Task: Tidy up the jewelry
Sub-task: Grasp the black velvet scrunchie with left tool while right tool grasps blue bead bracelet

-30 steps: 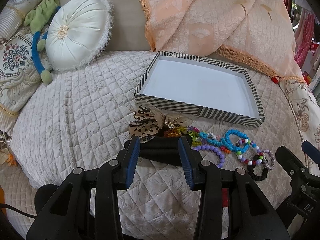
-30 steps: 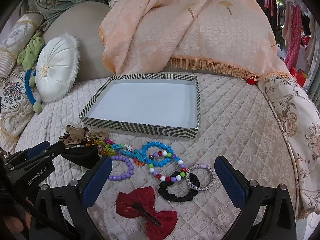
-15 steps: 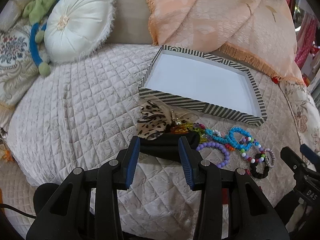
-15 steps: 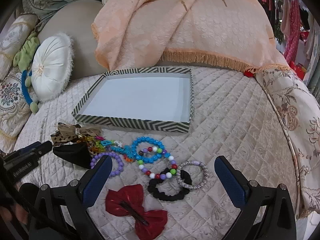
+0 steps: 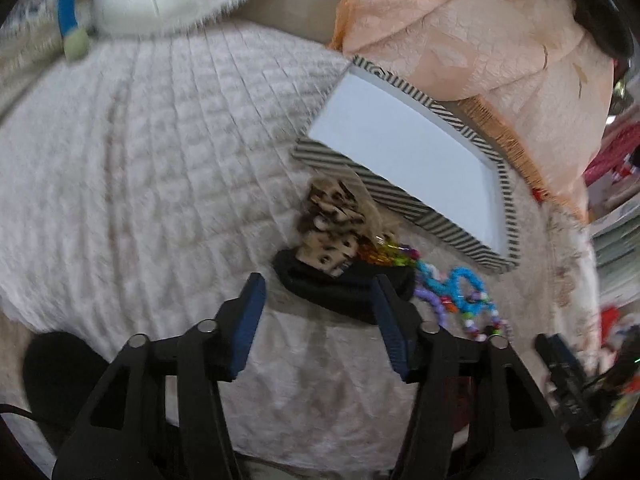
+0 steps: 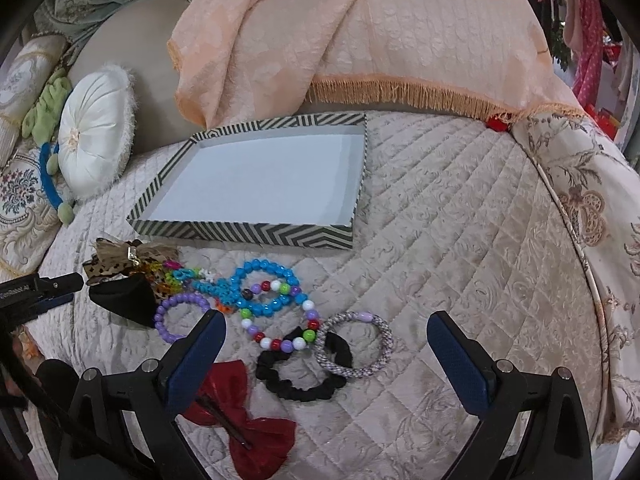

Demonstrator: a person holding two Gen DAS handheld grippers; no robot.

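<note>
Looking through the left wrist view, the left gripper (image 5: 316, 322) is standing spread and empty, its jaws flanking the black hair piece (image 5: 340, 286) lying on the bed quilt (image 5: 140, 180) just below the striped tray (image 5: 404, 204). Turning to the right wrist view, the right gripper (image 6: 324, 356) is hanging wide apart, gripping nothing, over the beaded bracelets (image 6: 264, 292), black scrunchie (image 6: 300, 376) and red bow (image 6: 240, 432). Nothing is sitting inside the tray, so the sorting looks barely begun.

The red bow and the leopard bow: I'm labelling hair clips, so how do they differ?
The red bow is plain, glossy red; the leopard bow is tan with dark spots. The red bow lies nearest the camera, apart from the pile; the leopard bow sits by the striped tray, touching the black fabric piece. Both lie on the quilt.
</note>
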